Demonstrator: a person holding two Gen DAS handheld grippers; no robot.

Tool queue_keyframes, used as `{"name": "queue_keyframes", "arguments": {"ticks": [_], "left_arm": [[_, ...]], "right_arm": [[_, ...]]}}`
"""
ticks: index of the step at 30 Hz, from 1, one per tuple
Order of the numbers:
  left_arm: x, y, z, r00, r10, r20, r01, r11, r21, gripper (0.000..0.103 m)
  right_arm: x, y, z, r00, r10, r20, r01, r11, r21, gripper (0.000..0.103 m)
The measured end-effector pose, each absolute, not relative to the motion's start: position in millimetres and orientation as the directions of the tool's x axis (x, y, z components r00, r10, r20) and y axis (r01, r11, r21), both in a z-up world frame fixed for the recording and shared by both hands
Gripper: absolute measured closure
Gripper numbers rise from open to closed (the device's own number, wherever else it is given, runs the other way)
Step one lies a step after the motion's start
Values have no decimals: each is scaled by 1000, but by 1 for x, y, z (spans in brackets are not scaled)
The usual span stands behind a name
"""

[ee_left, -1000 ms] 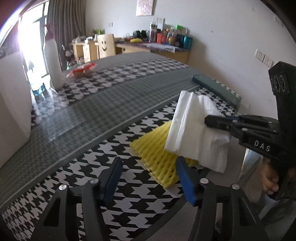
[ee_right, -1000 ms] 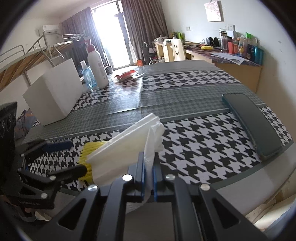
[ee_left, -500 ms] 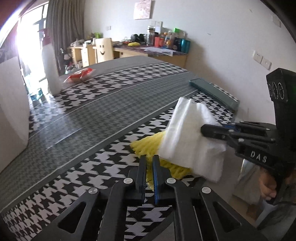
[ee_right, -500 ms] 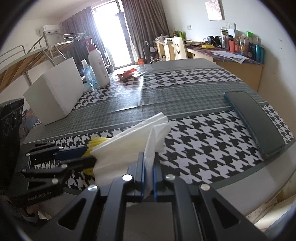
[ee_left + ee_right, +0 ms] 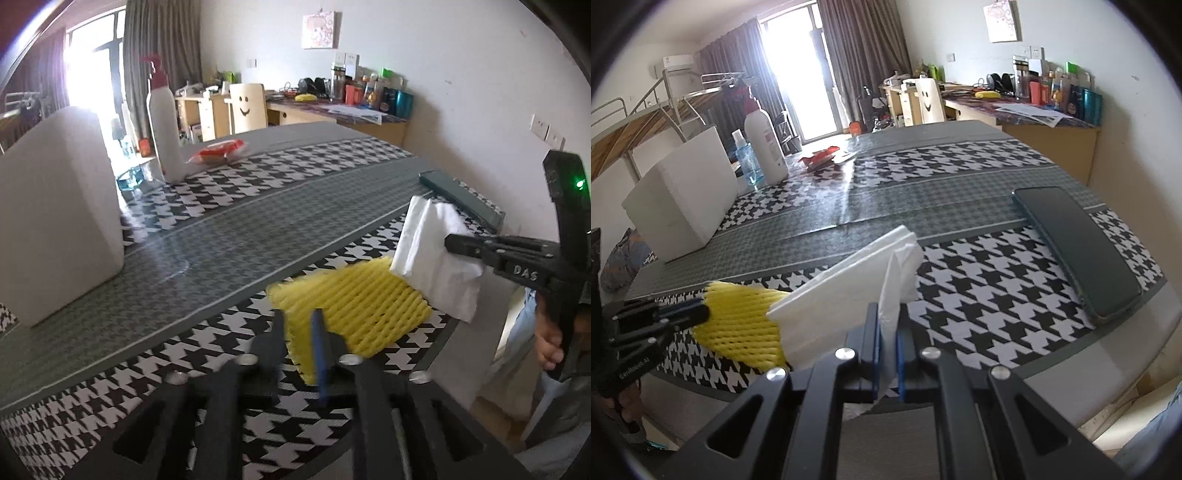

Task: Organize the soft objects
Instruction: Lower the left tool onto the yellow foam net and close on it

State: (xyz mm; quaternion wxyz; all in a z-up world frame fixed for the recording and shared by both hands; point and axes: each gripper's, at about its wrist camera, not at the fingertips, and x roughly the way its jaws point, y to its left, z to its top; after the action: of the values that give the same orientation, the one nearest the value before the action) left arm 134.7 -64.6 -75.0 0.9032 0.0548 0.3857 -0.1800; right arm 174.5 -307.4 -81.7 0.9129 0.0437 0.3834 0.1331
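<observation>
A yellow foam net sleeve lies at the near edge of the houndstooth table. My left gripper is shut on its near edge, and it seems slightly lifted; it also shows in the right wrist view. My right gripper is shut on a folded white tissue and holds it above the table beside the sleeve; the tissue hangs over the sleeve's right end in the left wrist view.
A white foam block stands at the left. A white pump bottle, a small blue bottle and a red packet are at the back. A dark phone-like slab lies at the right edge.
My left gripper went from open to shut on the yellow sleeve's edge and has swung left with it. My right gripper kept hold of the tissue, nearly still.
</observation>
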Motion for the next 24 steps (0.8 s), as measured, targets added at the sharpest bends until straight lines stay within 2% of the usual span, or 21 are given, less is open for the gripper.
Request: {"name": "queue_keyframes", "arguments": {"ticks": [1, 2, 3, 7, 15, 16, 18, 19, 20, 24], "left_arm": [[133, -64, -73, 648, -271, -712, 362, 932, -25, 40], [133, -64, -72, 659, -263, -705, 357, 934, -14, 30], [131, -63, -69, 679, -254, -689, 350, 937, -2, 25], [131, -74, -69, 666, -300, -683, 404, 915, -8, 25], [139, -103, -78, 643, -302, -704, 452, 891, 31, 23], [139, -105, -79, 642, -300, -705, 455, 890, 36, 23], [144, -109, -82, 633, -296, -715, 457, 889, 37, 23], [145, -109, -84, 630, -296, -718, 458, 888, 35, 23], [146, -109, -85, 627, -294, -721, 456, 889, 33, 23], [151, -110, -92, 595, -290, -750, 458, 889, 20, 24]], "right_arm": [[175, -306, -82, 670, 277, -689, -211, 961, 181, 93], [175, -305, -83, 668, 281, -689, -215, 959, 183, 93], [175, -303, -83, 667, 285, -688, -219, 958, 184, 93], [173, -303, -82, 668, 288, -687, -224, 957, 183, 93], [172, -315, -82, 681, 249, -689, -190, 968, 162, 92], [171, -316, -81, 686, 235, -688, -182, 972, 151, 88], [169, -315, -79, 690, 230, -686, -176, 973, 149, 50], [167, -316, -78, 697, 238, -676, -180, 971, 156, 42], [166, -316, -76, 706, 243, -666, -184, 970, 160, 38], [166, -310, -75, 700, 259, -665, -202, 966, 164, 38]]}}
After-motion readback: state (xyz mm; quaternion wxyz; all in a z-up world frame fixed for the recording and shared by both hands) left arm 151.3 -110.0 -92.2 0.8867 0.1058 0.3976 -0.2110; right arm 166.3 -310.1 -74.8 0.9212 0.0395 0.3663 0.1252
